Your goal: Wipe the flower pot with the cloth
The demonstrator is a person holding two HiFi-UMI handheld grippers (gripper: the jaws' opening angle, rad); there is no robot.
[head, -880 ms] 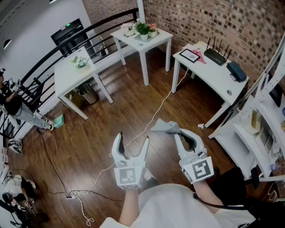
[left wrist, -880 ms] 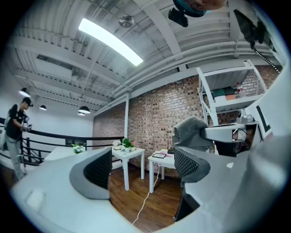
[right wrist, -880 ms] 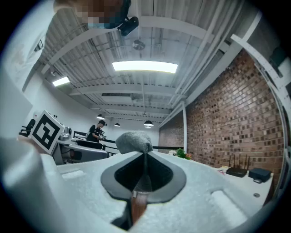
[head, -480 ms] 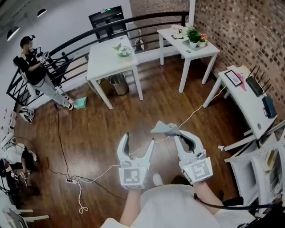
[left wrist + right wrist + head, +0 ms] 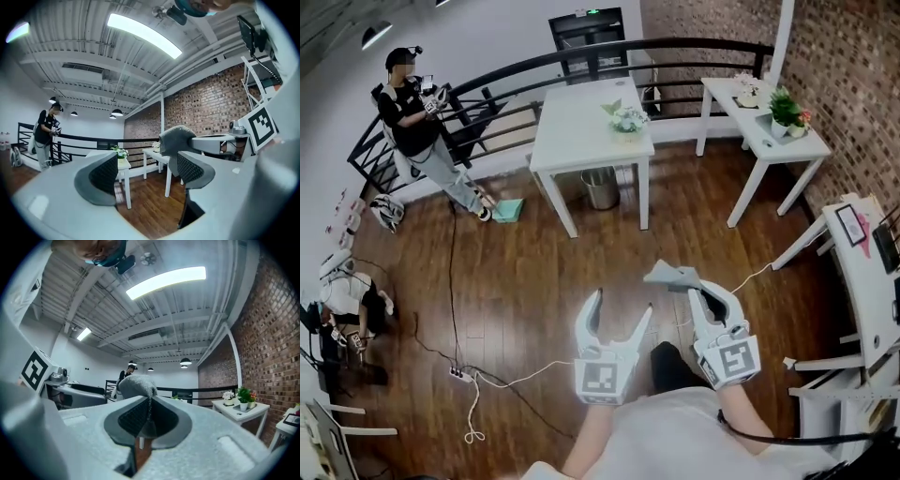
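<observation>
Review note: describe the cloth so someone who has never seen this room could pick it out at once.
Low in the head view, over the wooden floor, are two white grippers. The right gripper is shut on the cloth, a small crumpled grey piece poking past its tips; the left gripper beside it is open and empty.

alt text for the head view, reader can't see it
The right hand-held gripper is shut on a grey cloth and the left hand-held gripper beside it is open and empty, over a wooden floor. Ahead, a white table holds a flower pot, a white side table a potted plant, and a person stands by a black railing.
</observation>
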